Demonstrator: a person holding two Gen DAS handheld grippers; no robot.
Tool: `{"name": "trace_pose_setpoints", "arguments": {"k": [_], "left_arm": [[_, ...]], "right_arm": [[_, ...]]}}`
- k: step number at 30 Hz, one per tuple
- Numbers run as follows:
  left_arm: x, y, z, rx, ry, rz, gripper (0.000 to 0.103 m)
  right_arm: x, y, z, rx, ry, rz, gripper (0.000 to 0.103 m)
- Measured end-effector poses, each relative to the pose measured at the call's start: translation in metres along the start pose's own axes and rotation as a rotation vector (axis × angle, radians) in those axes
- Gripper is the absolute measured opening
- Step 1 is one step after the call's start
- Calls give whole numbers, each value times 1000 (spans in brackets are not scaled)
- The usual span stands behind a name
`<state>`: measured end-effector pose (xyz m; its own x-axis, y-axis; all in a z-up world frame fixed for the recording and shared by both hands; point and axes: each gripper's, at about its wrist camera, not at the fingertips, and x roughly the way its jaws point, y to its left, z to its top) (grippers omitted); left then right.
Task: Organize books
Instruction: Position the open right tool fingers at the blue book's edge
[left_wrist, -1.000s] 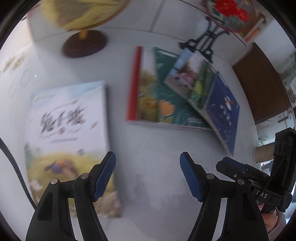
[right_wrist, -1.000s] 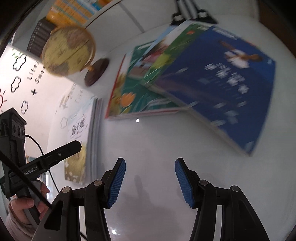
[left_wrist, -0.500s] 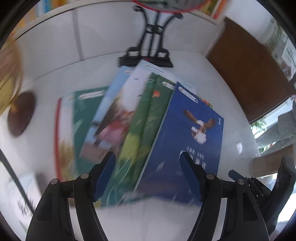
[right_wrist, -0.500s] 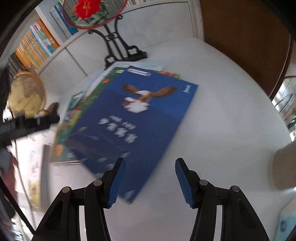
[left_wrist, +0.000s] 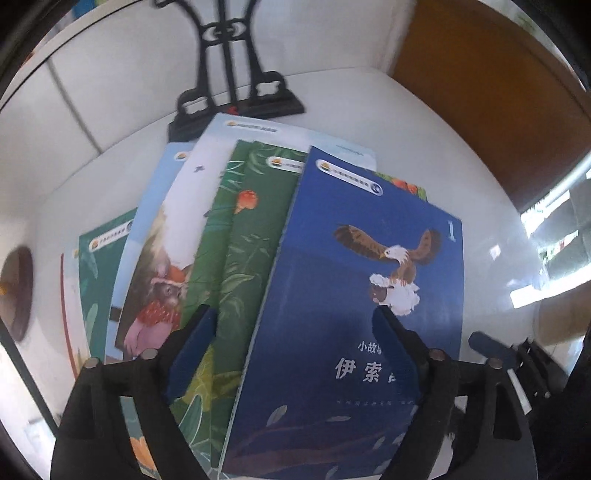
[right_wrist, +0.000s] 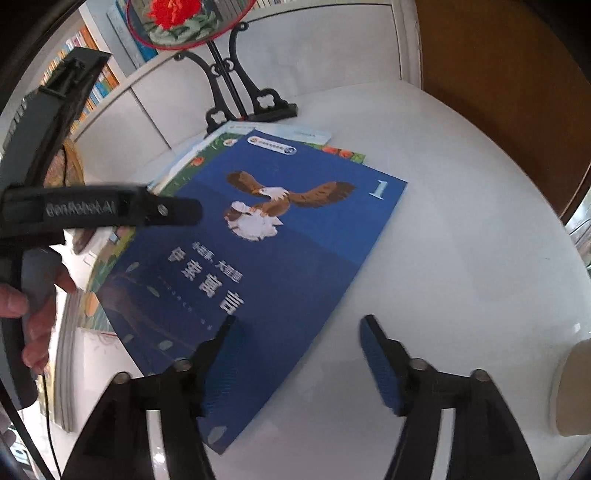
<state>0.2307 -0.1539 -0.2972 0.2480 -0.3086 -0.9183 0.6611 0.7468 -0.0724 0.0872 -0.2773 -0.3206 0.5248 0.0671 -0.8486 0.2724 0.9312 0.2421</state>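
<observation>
A fanned pile of picture books lies flat on the white table (right_wrist: 461, 229), its far end touching the black ornamental stand (left_wrist: 236, 107). On top is the blue eagle book (left_wrist: 343, 314), numbered 1, its long axis running from near to far and leaning slightly right at the far end in the left wrist view; the right wrist view shows it slanting from near-left to far-right (right_wrist: 258, 258), title reading up towards the eagle. The green leafy book (left_wrist: 251, 236), the pale book with a monkey-like animal (left_wrist: 166, 258) and a teal one (left_wrist: 96, 288) splay out to its left, each partly covered by the next. The left gripper (left_wrist: 295, 343) hangs over the blue cover, jaws just widened and spread, pinching nothing; its right finger hides part of the title. The right gripper (right_wrist: 299, 354) has likewise just widened, its left finger over the blue book's near edge, its right one over bare table. Only the right view shows the stand's round red-flowered screen (right_wrist: 184, 18), a bookshelf (right_wrist: 85, 74) and the person's hand (right_wrist: 33, 306) on the other tool's handle; the lower books are mostly hidden there.
</observation>
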Motion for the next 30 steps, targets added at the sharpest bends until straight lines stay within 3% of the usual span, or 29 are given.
{"name": "trace_pose_setpoints", "arguments": {"k": [2, 4, 17, 30], "left_arm": [[1, -5, -3, 40, -2, 20, 88], [0, -8, -6, 63, 3, 29, 88], [-26, -8, -50, 23, 74, -116, 88], [-53, -6, -111, -226, 76, -286, 83]], "right_arm": [[2, 3, 1, -1, -1, 52, 77], [5, 8, 4, -5, 13, 99, 87], [7, 23, 4, -21, 94, 87, 89], [-6, 7, -14, 58, 152, 109, 89]]}}
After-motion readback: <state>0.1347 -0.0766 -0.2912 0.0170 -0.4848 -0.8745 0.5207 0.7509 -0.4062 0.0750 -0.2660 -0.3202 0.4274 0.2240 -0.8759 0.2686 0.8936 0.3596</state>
